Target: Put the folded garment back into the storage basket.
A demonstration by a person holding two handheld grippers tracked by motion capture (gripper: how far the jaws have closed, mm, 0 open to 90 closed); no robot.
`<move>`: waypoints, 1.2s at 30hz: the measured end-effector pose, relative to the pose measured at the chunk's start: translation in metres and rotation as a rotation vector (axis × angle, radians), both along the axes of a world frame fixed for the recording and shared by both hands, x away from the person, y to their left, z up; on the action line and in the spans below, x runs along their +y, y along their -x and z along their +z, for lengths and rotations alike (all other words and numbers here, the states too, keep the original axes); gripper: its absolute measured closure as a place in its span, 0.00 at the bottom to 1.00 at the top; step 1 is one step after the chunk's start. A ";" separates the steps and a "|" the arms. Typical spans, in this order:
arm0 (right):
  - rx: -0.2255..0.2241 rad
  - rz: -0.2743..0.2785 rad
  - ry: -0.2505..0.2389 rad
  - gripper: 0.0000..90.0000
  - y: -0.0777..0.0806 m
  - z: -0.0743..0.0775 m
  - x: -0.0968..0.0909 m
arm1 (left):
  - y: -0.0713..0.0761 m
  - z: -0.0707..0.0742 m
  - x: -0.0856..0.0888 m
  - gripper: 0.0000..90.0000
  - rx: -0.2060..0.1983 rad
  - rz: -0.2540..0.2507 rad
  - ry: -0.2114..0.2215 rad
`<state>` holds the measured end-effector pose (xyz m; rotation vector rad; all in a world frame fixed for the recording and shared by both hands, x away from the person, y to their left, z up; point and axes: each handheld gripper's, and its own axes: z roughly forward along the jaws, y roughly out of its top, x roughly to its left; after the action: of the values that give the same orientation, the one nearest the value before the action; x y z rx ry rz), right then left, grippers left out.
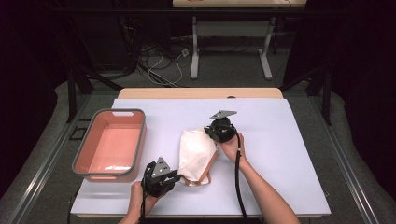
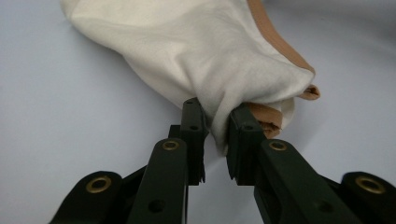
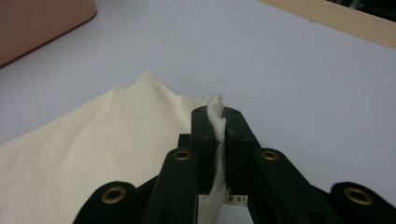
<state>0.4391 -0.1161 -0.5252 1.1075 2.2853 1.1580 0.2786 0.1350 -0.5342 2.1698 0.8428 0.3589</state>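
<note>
Cream cloth (image 1: 197, 154), laid on the white table (image 1: 289, 154) right of the pink basket (image 1: 111, 142), long axis running near to far: near end is pinched by the left gripper (image 1: 173, 176), far end by the right gripper (image 1: 211, 132).

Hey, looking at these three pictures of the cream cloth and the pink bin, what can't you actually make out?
- What kind of item the cloth is: folded over itself, high view.
- The tan layer under it: mostly covered by cream fabric, both in the high view and the left gripper view.
- The small tag by the right gripper: print too small to read.
- The bin: cut off by the frame edge in the right gripper view.
- How much fabric the left gripper pinches: bunched folds hide it.
</note>
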 end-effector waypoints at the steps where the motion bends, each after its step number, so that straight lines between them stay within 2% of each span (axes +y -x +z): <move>1: -0.004 0.002 -0.006 0.94 -0.001 -0.001 0.002 | -0.001 -0.001 0.003 0.88 0.002 0.008 -0.003; 3: 0.010 -0.001 -0.011 0.94 -0.001 -0.002 0.005 | -0.002 -0.001 0.008 0.88 0.003 0.019 -0.002; 4: 0.001 0.002 -0.006 0.94 -0.002 -0.003 0.007 | -0.001 -0.001 0.010 0.88 0.003 0.027 0.000; 8: 0.013 0.000 -0.008 0.94 -0.005 -0.008 0.013 | -0.001 -0.002 0.015 0.88 0.001 0.040 -0.007; 13: 0.018 0.014 -0.005 0.94 -0.007 -0.015 0.023 | 0.001 -0.004 0.019 0.88 0.016 0.043 -0.021; 14: 0.035 0.006 0.006 0.94 -0.006 -0.015 0.024 | 0.001 -0.005 0.020 0.88 0.020 0.044 -0.021; 16: 0.033 0.022 0.016 0.93 -0.008 -0.017 0.025 | 0.001 -0.008 0.021 0.88 0.049 0.040 -0.030; 17: 0.069 0.014 0.015 0.92 -0.007 -0.018 0.026 | 0.000 -0.010 0.022 0.88 0.064 0.036 -0.042; 18: 0.071 0.029 0.030 0.91 -0.009 -0.020 0.025 | 0.000 -0.012 0.022 0.87 0.086 0.036 -0.048; 20: 0.086 0.031 0.034 0.84 -0.009 -0.023 0.024 | -0.002 -0.016 0.023 0.87 0.127 0.028 -0.048; 21: 0.113 0.034 0.045 0.75 -0.009 -0.022 0.021 | -0.002 -0.016 0.023 0.85 0.133 0.026 -0.050; 22: 0.113 0.034 0.045 0.75 -0.009 -0.022 0.021 | -0.002 -0.016 0.024 0.85 0.136 0.022 -0.053; 23: 0.098 0.032 0.014 0.64 -0.008 -0.022 0.019 | -0.002 -0.016 0.024 0.80 0.142 0.020 -0.056; 24: 0.098 0.032 0.014 0.64 -0.008 -0.022 0.019 | -0.002 -0.015 0.024 0.80 0.145 0.020 -0.062; 25: 0.134 0.035 0.041 0.62 -0.006 -0.018 0.017 | -0.001 -0.015 0.025 0.77 0.152 0.018 -0.065; 26: 0.135 0.040 0.033 0.59 -0.005 -0.017 0.016 | -0.002 -0.015 0.025 0.74 0.163 0.014 -0.073; 27: 0.144 0.057 0.050 0.55 -0.004 -0.016 0.014 | -0.001 -0.015 0.025 0.70 0.173 0.020 -0.065; 29: 0.134 0.058 0.031 0.51 0.000 -0.014 0.011 | 0.000 -0.014 0.026 0.65 0.171 0.014 -0.075; 31: 0.131 0.057 0.044 0.45 0.004 -0.012 0.006 | 0.001 -0.012 0.027 0.55 0.173 0.018 -0.076; 32: 0.125 0.053 0.028 0.43 0.006 -0.013 0.005 | 0.001 -0.011 0.028 0.51 0.176 0.018 -0.076; 33: 0.147 0.060 0.043 0.42 0.008 -0.011 0.002 | 0.002 -0.011 0.027 0.46 0.181 0.025 -0.066; 34: 0.137 0.054 0.030 0.40 0.010 -0.011 0.000 | 0.001 -0.009 0.028 0.43 0.192 0.008 -0.079; 36: 0.144 0.059 0.019 0.36 0.014 -0.010 -0.005 | 0.000 -0.010 0.028 0.38 0.199 0.003 -0.075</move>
<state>0.4254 -0.1210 -0.5352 1.1586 2.4475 1.1083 0.2785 0.1635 -0.5443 2.3020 0.9554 0.1802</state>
